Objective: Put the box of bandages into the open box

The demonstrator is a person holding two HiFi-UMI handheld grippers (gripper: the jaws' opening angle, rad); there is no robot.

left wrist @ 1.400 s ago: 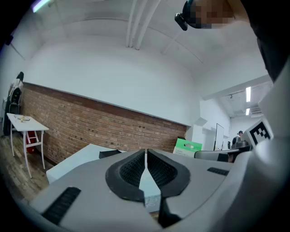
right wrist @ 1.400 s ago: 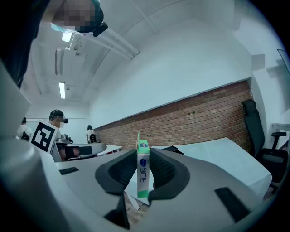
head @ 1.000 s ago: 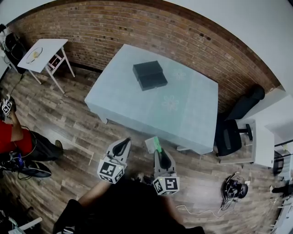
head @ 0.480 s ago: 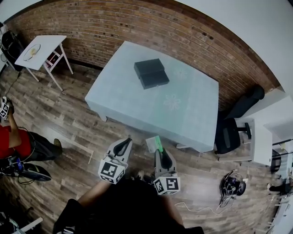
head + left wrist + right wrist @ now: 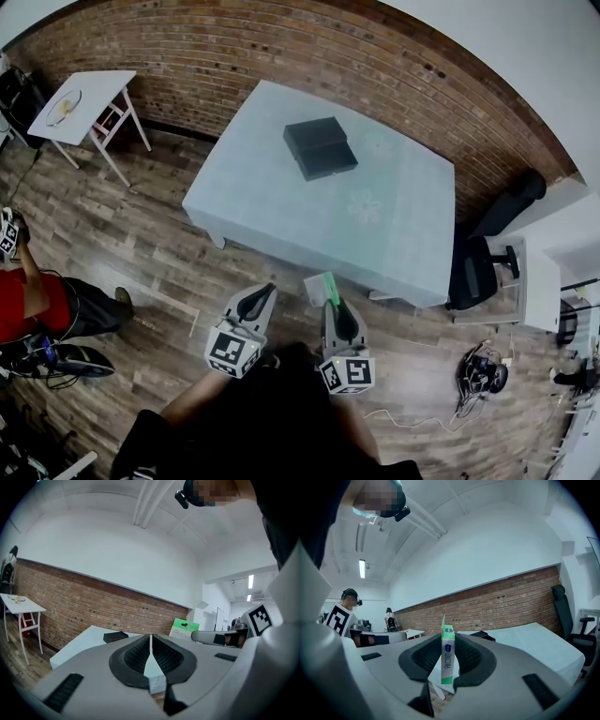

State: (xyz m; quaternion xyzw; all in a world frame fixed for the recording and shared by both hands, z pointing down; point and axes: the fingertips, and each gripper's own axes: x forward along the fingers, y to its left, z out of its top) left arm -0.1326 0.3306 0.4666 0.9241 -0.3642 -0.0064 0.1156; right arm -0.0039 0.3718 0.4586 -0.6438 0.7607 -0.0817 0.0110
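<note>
Right hand-held gripper (image 5: 448,662): its jaws are clamping an upright green-and-white box of bandages (image 5: 447,651), which is standing between the pads and sticking out beyond their tips. Left hand-held gripper (image 5: 151,649): its jaws are resting together with nothing between them, and it is hanging just beside the right one. Open box (image 5: 321,148): dark, it is lying on the pale worktop (image 5: 272,202), well ahead of both hand-held grippers.
</note>
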